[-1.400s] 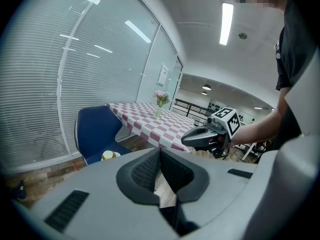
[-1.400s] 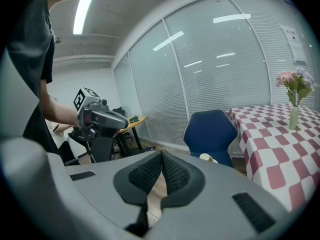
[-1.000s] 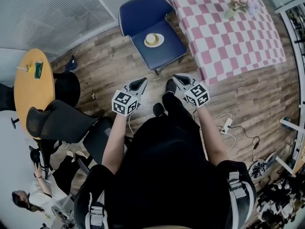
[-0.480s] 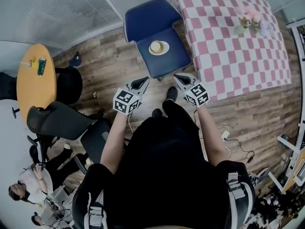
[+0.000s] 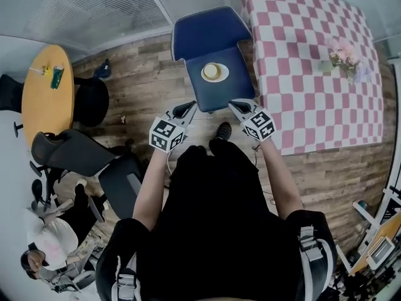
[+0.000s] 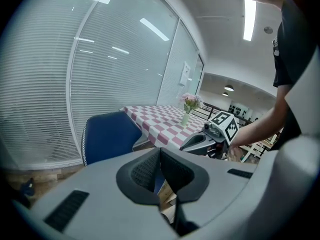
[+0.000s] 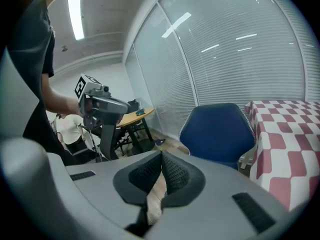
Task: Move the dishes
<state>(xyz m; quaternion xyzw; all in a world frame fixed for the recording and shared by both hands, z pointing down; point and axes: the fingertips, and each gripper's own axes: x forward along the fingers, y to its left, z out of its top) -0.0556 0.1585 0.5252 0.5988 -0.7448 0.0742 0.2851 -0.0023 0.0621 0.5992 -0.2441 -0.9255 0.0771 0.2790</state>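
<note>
Dish (image 5: 215,72) sits on chair (image 5: 202,35).
My left gripper (image 5: 184,110) and right gripper (image 5: 237,106): jaws together, empty, near it.

Floor (image 5: 144,86) wood planks; tablecloth (image 5: 301,55) cloth; chair (image 5: 203,33) matt upholstery; right gripper (image 7: 161,156) matt plastic.

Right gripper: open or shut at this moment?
Shut. In the right gripper view, the right gripper has its jaw tips meeting, with nothing held between them.

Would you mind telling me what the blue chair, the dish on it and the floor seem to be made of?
Chair: likely matte blue fabric, no shine.
Dish: probably glazed ceramic, pale and smooth.
Floor: wood-look planks, grain visible; wood or laminate unclear.
</note>
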